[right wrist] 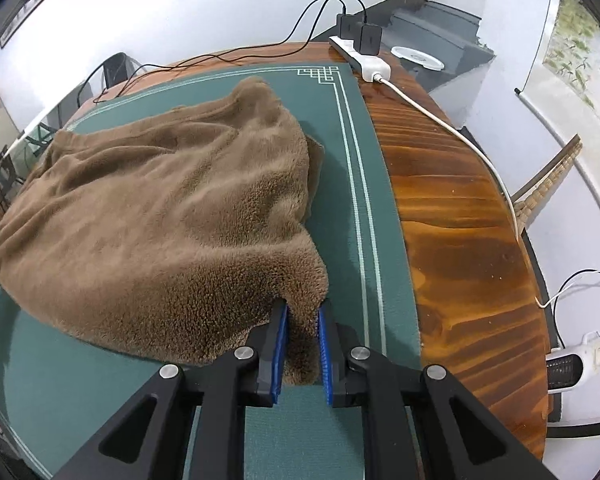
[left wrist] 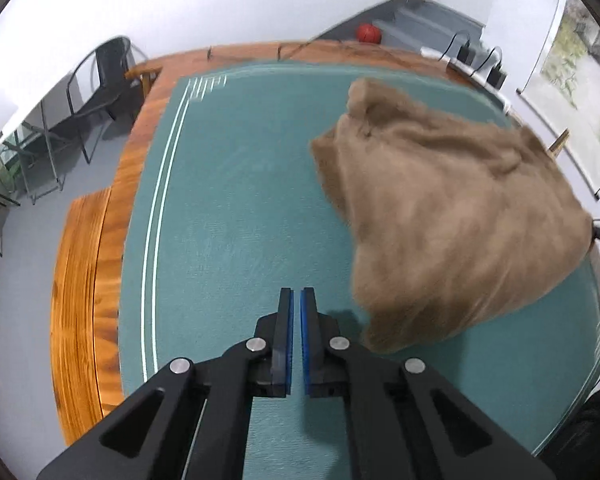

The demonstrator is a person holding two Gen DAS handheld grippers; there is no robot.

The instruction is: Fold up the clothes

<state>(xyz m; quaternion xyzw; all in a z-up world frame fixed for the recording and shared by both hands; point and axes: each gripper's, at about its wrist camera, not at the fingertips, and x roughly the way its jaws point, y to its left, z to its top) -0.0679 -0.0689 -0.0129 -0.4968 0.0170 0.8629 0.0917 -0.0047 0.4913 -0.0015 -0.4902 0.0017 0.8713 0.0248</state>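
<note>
Clearly the right gripper [right wrist: 302, 320] is clamped on a corner of the brown fleece garment [right wrist: 160, 216], its blue pads pinching the fuzzy cloth just above the green mat [right wrist: 352, 208]. That garment lies in a loose heap on the mat's right half, near the white-lined border beside the wooden table [right wrist: 460, 216] edge (a power strip [right wrist: 364, 58] sits at the far corner). Meanwhile the left gripper [left wrist: 296, 300] hovers over bare mat with its fingers nearly together, holding nothing, the heap just to its right.
</note>
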